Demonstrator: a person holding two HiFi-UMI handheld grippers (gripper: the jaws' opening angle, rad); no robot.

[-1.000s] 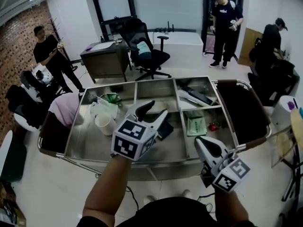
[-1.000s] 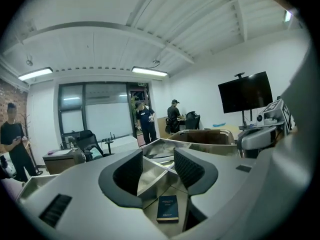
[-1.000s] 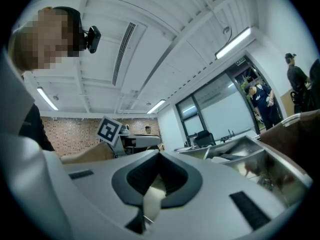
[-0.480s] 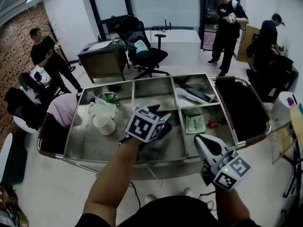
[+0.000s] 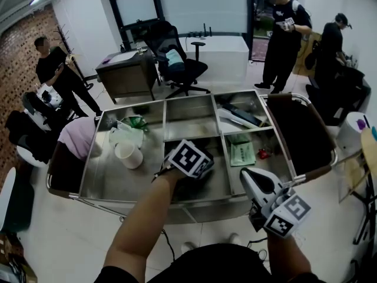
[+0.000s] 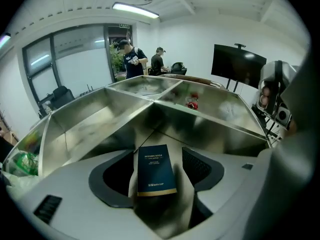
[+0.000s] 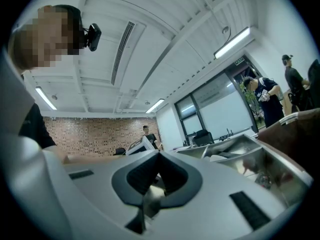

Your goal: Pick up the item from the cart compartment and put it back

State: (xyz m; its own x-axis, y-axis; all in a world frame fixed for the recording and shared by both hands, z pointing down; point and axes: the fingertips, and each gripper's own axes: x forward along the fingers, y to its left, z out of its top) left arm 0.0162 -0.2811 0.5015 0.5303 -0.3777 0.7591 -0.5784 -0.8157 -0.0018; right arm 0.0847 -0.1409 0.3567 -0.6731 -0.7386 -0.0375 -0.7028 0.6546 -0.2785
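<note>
A dark navy box (image 6: 156, 170) with a gold band lies flat on the floor of the steel cart's (image 5: 118, 200) middle front compartment. My left gripper (image 6: 160, 154) points down into that compartment. Its jaws have just been opening and now stand open on either side of the box, with the pads (image 6: 197, 166) not pressing it. In the head view the left gripper (image 5: 196, 178) and its marker cube cover the box. My right gripper (image 5: 248, 175) hovers level off the cart's front right corner. In its own view the right gripper (image 7: 159, 156) is shut and holds nothing.
A white cup (image 5: 128, 155) and a green bag (image 5: 136, 122) sit in the left compartment. A green packet (image 5: 242, 154) and a small red thing (image 5: 263, 155) lie in the right front one. A brown handle (image 5: 300, 137) borders the cart's right. Three people and an office chair (image 5: 177, 63) stand beyond.
My left gripper came down from above the cart into the middle front compartment, tipped downward, and its jaws spread wider. The right gripper stayed where it was.
</note>
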